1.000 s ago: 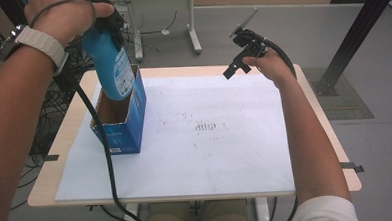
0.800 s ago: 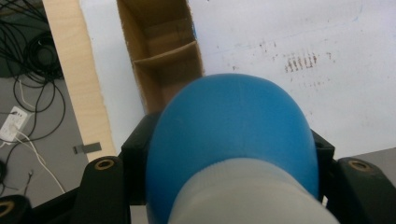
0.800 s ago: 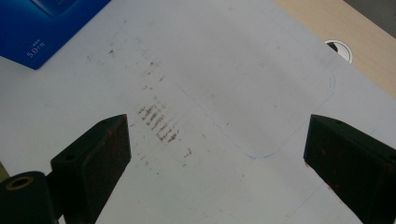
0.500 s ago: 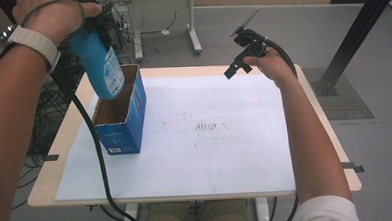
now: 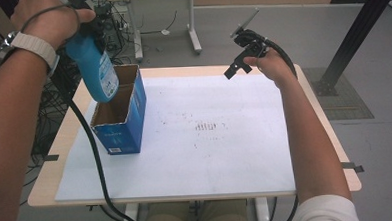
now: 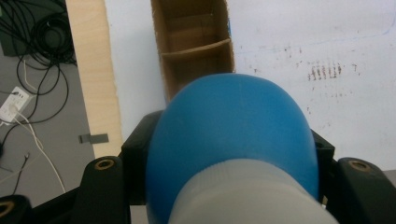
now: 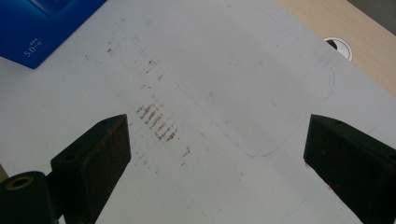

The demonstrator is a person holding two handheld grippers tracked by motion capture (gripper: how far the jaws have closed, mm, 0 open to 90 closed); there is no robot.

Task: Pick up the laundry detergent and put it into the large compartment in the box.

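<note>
White paper [image 5: 226, 159] covered the wooden table [image 5: 330, 134], smudged brown near its middle. Above its left edge hung the blue bottle [image 5: 96, 65], clenched in the left gripper [image 6: 224, 186] and lifted clear of the divided cardboard box [image 5: 119, 116] — its base just over the rim of the far compartment. A second earlier the bottle sat deep inside that box; half a second earlier only its bottom was still within. To finish the lift well, I judged, the hand should carry it straight up before swinging aside, so the base misses the rim. The right gripper [image 7: 217, 154] hovered over the far right of the table, jaws spread, holding nothing
</note>
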